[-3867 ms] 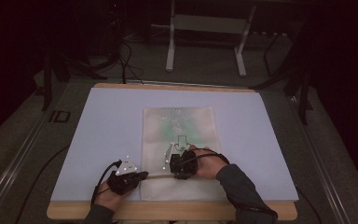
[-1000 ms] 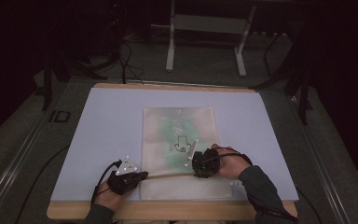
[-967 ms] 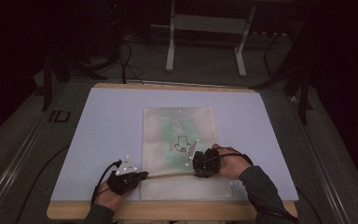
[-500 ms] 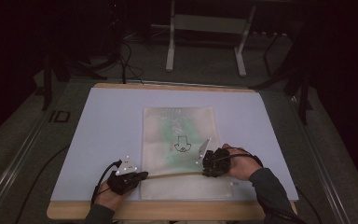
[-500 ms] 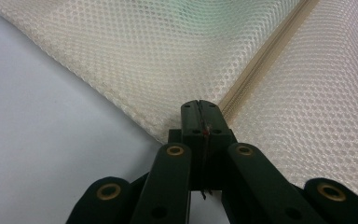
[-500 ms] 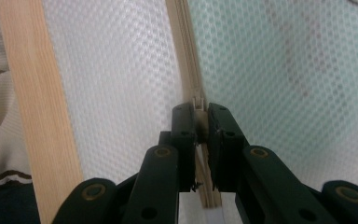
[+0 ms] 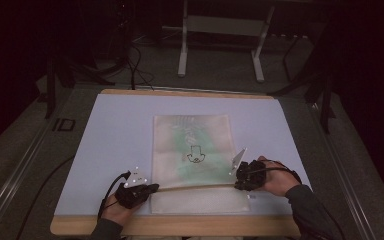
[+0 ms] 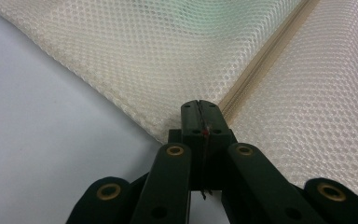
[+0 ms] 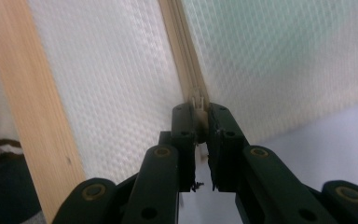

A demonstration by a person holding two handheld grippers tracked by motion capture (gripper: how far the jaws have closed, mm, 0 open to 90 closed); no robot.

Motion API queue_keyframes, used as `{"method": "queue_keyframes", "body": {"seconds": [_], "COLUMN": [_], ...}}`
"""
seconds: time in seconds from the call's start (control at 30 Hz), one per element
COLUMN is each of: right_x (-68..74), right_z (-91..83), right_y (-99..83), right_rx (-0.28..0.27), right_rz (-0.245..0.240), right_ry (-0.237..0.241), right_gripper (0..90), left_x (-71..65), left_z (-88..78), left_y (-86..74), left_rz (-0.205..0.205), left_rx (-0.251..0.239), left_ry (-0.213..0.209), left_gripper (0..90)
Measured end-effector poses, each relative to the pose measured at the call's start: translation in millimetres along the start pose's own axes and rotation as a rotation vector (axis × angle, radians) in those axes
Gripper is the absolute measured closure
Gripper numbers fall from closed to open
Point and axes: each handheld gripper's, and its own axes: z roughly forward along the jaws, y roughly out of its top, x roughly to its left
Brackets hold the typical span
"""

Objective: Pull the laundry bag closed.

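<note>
Mesh bag (image 7: 191, 165) lies flat on the lilac mat (image 7: 120, 130) near the table's front wooden edge (image 7: 180, 226), with bare mat open on both sides and beyond. The left claw (image 7: 150, 188) is clamped on the bag's corner at the zipper's (image 7: 195, 186) end; the right claw (image 7: 237, 182) pinches the zipper pull (image 9: 198, 103) near the bag's right edge. Pale cream netting shows a green tint and a black printed figure (image 7: 196, 155).

Mesh laundry bag (image 7: 190, 150) is cream open-weave cloth with a woven zipper tape (image 8: 261, 65) — tabletop (image 7: 120, 130) has a smooth matt lavender cover, bare wood edge (image 9: 32, 116).
</note>
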Motion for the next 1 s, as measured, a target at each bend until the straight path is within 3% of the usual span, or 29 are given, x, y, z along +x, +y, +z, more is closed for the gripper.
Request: {"method": "queue_keyframes", "body": {"seconds": [0.1,0.23,0.4,0.6,1.0], "right_x": [-1.9,-2.4,-1.4,-2.5,-0.1], "right_z": [1.3,0.1,0.8,-2.1,-14.6], "right_y": [-7.8,-14.2,-12.6,-16.2,-18.7], "right_rx": [0.026,-0.010,-0.007,-0.014,-0.071], "right_rz": [0.012,0.026,0.025,0.036,0.054], "right_ry": [-0.012,0.003,0.003,-0.002,-0.006], "right_gripper": [82.1,82.1,81.0,70.4,62.3], "left_x": [0.0,-0.2,-0.1,0.2,3.2], "left_z": [0.0,0.0,-0.1,0.0,-0.3], "left_y": [0.0,-0.1,0.0,-0.1,-0.4], "left_rz": [0.000,0.000,-0.003,-0.010,-0.032], "left_rx": [0.000,-0.001,-0.001,-0.003,-0.008], "left_ry": [0.000,0.000,0.000,-0.001,-0.023], "left_gripper": [89.5,89.5,89.5,89.4,89.2]}}
